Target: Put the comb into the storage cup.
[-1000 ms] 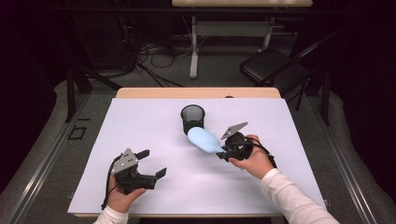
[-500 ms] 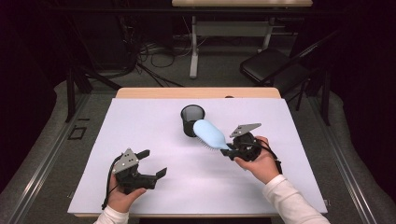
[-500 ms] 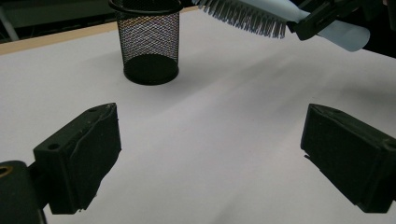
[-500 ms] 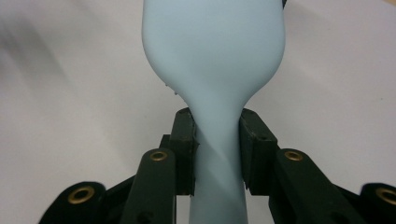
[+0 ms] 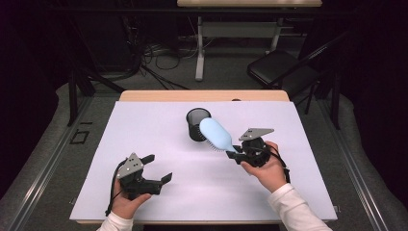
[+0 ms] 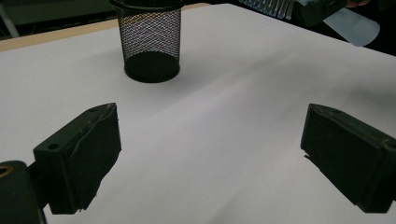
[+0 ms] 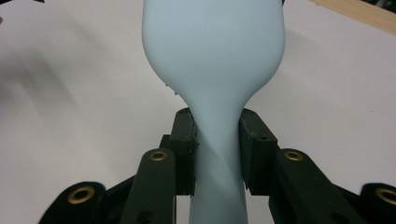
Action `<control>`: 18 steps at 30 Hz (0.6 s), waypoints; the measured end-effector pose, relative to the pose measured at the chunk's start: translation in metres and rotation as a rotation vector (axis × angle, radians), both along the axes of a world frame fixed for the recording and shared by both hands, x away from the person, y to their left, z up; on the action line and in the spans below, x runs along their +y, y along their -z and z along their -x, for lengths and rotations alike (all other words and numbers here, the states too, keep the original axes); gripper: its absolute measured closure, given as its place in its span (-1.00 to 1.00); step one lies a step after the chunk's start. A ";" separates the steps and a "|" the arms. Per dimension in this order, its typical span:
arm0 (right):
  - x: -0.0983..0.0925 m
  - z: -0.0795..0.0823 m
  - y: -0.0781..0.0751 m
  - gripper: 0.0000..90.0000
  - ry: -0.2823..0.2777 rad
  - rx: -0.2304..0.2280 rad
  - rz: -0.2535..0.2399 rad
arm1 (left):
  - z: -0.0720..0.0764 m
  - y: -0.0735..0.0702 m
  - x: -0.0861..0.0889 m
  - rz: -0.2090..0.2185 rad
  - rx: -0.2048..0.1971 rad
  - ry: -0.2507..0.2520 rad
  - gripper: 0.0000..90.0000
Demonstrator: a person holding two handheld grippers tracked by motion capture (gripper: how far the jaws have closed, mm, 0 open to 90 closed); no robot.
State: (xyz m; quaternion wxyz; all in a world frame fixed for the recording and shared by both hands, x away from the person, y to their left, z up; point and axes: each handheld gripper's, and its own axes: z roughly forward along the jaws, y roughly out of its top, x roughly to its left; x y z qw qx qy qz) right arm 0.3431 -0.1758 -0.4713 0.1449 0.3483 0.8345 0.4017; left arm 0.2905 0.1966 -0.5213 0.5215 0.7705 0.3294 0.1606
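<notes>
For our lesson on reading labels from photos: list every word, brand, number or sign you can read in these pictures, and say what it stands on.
None can be read. The light blue hairbrush held in the right gripper, the black mesh cup, the white table cover and the left gripper all show plain surfaces with no print, label or number.
</notes>
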 end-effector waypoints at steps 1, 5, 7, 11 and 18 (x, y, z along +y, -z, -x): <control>0.000 0.001 -0.001 0.55 0.003 -0.006 0.001 | 0.000 0.000 0.000 -0.002 0.004 -0.001 -0.88; 0.002 0.001 -0.002 0.55 0.013 -0.027 0.000 | -0.002 0.001 -0.001 0.000 0.012 -0.012 -0.88; 0.003 0.000 -0.002 0.55 0.015 -0.035 -0.004 | -0.003 0.002 -0.001 -0.001 0.016 -0.019 -0.88; 0.005 -0.001 -0.003 0.55 0.017 -0.048 -0.025 | -0.004 0.003 -0.002 -0.004 0.019 -0.028 -0.88; 0.010 -0.003 -0.005 0.55 0.021 -0.082 -0.039 | -0.005 0.002 0.003 0.007 0.017 -0.063 -0.88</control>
